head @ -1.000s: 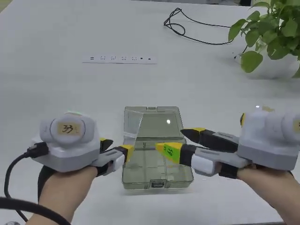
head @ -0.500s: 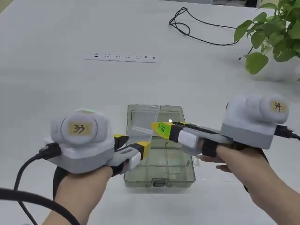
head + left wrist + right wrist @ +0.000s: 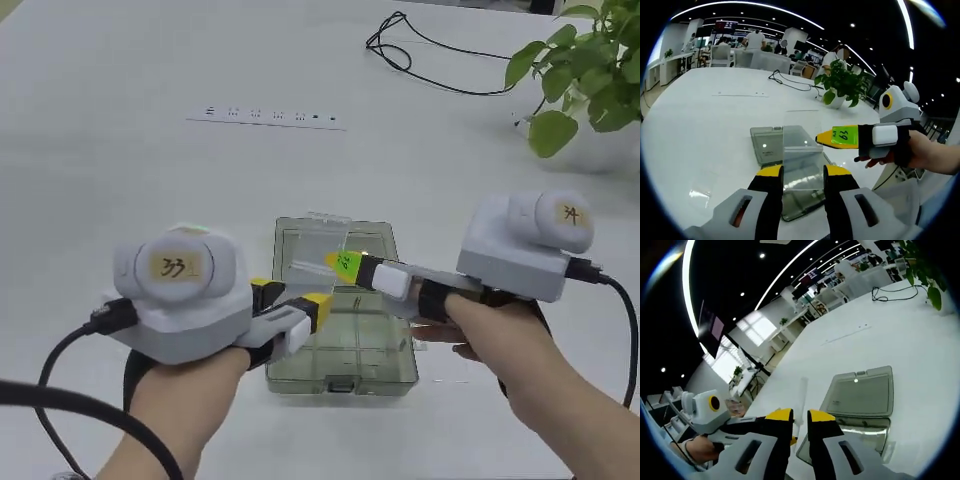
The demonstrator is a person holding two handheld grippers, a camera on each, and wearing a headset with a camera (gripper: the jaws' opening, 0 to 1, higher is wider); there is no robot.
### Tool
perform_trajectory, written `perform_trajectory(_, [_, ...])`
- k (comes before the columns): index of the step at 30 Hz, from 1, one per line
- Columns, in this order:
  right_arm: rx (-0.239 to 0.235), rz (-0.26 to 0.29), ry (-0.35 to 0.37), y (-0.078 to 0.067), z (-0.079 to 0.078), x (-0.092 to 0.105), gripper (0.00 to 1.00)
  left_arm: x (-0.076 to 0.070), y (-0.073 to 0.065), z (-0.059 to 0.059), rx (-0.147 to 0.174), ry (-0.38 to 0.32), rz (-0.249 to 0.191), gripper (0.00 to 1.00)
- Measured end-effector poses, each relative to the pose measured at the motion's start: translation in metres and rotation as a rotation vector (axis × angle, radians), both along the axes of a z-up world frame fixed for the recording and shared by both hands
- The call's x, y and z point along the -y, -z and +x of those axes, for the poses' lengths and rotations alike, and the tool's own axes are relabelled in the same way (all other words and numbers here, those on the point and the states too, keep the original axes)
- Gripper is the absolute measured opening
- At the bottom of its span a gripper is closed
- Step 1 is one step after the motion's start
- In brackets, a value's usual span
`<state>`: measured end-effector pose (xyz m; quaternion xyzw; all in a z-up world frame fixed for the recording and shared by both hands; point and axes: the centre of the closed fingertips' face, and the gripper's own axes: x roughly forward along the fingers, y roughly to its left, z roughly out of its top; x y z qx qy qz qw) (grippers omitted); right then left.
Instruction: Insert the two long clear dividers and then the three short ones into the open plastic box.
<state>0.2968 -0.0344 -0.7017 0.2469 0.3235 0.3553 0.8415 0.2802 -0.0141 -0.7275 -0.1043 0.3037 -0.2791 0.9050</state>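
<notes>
A clear divider [image 3: 312,248] stands upright over the open plastic box [image 3: 385,372]. My left gripper [image 3: 292,298] holds it from below, a yellow-tipped jaw on each side edge, as the left gripper view shows for the divider [image 3: 801,145] and gripper [image 3: 799,171]. My right gripper [image 3: 343,263] comes in from the right and is shut on the divider's right edge. In the right gripper view the sheet [image 3: 802,390] shows edge-on between the nearly closed jaws of that gripper [image 3: 800,414]. The box lid [image 3: 860,390] lies flat behind the base [image 3: 865,437].
A white power strip [image 3: 265,116] lies further back on the white table. A black cable [image 3: 440,62] loops at the back right beside a potted plant [image 3: 590,70]. Another small clear piece [image 3: 702,187] lies on the table left of the box.
The right gripper was open beside the box a second ago; it has moved left and up and shut on the divider. The left gripper has kept hold of the divider.
</notes>
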Motion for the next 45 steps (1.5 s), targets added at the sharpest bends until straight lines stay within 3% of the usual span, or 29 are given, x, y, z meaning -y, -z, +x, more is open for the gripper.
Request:
perform_trajectory(8, [-0.010,-0.004,-0.014,0.002,0.001,-0.001,0.04,0.002,-0.001,-0.001,0.002,0.005,-0.010,0.30])
perform_trajectory(28, [-0.068,-0.023,-0.031,0.005,0.000,0.002,0.02,0.005,0.003,-0.003,0.002,0.030,-0.029,0.31])
perform_trajectory(35, [-0.087,-0.037,-0.019,0.008,0.000,0.008,0.02,0.004,0.005,-0.004,0.026,0.066,0.003,0.50])
perform_trajectory(45, [-0.127,-0.064,0.000,0.013,0.001,0.019,0.02,-0.001,0.019,-0.013,0.069,0.204,0.069,0.82])
